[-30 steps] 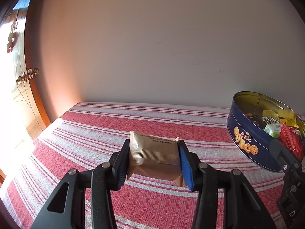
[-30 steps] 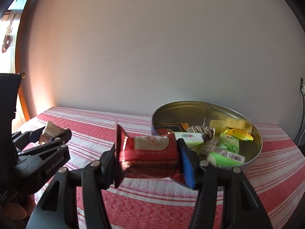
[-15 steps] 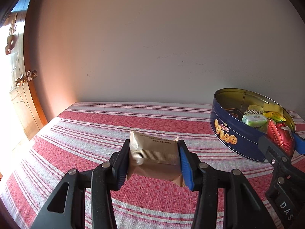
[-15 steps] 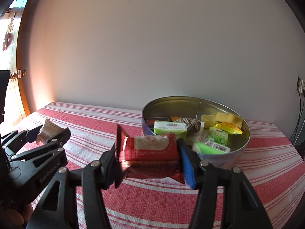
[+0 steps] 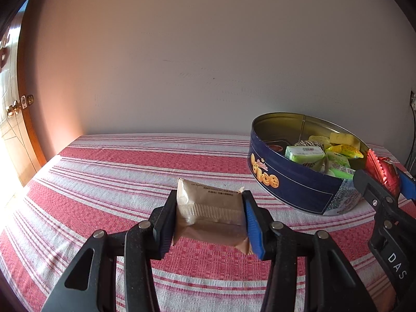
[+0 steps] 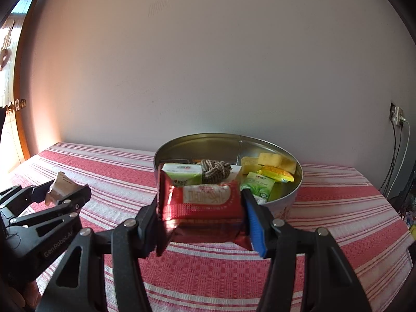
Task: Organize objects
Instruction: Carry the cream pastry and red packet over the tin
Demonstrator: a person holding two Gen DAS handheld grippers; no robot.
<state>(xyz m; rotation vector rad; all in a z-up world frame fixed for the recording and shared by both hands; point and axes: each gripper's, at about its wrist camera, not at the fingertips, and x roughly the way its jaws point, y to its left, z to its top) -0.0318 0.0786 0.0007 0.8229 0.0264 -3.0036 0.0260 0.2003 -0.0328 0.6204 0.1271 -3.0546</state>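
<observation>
My left gripper (image 5: 209, 221) is shut on a tan snack packet (image 5: 210, 208), held above the striped cloth to the left of the round blue cookie tin (image 5: 291, 182). In the right wrist view that same gripper (image 6: 65, 189) shows at the left with the packet (image 6: 58, 184). My right gripper (image 6: 204, 215) is shut on a red snack packet (image 6: 205, 202), just in front of the tin (image 6: 288, 195). The tin holds several green and yellow packets and a knotted rope ball (image 6: 214, 170). The right gripper (image 5: 387, 179) with the red packet (image 5: 382, 171) appears at the right edge of the left wrist view.
A red-and-white striped cloth (image 6: 338, 208) covers the table, which stands against a plain wall. A wooden door with a brass knob (image 5: 13, 109) is at the far left. A wall socket with cables (image 6: 397, 117) hangs at the right, past the table's edge.
Both grippers have drawn back from the tin, each still holding its packet. The tin now looks smaller and farther, and sits more toward the middle of each view.
</observation>
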